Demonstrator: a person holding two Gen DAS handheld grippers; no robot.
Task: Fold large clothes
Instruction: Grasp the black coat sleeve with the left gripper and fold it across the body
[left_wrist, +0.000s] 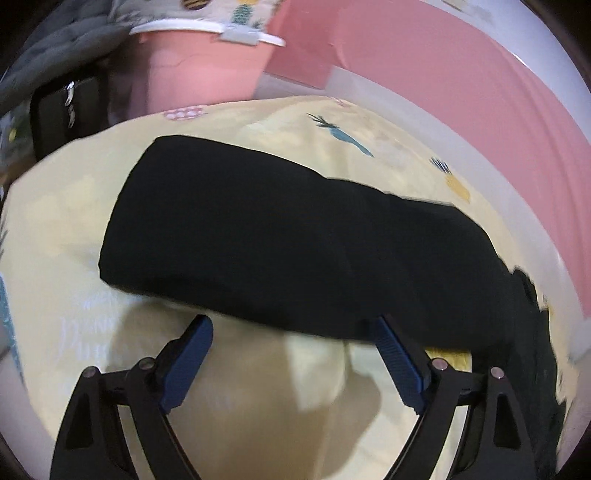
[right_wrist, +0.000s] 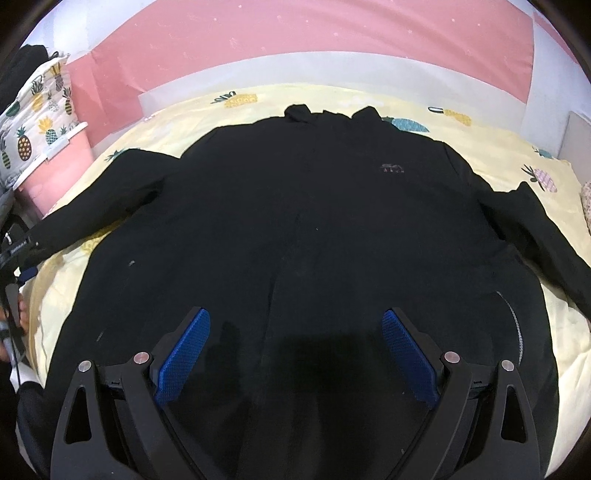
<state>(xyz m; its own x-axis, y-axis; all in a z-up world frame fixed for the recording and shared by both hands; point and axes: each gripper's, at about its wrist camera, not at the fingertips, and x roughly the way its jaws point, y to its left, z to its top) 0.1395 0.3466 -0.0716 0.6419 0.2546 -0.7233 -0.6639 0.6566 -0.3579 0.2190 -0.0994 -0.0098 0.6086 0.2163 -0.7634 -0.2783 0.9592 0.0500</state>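
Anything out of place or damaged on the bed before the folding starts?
Nothing stands out. The black jacket lies flat on the pineapple-print sheet, sleeves spread to both sides. The left sleeve looks smooth, with no visible tears or spills.

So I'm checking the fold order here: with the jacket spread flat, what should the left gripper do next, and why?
Probably ease the left gripper forward to pinch the black sleeve. Its jaws stand open just short of the sleeve's near edge, and the black jacket lies flat on the yellow pineapple-print bedsheet with both sleeves out, so a sleeve likely folds in first.
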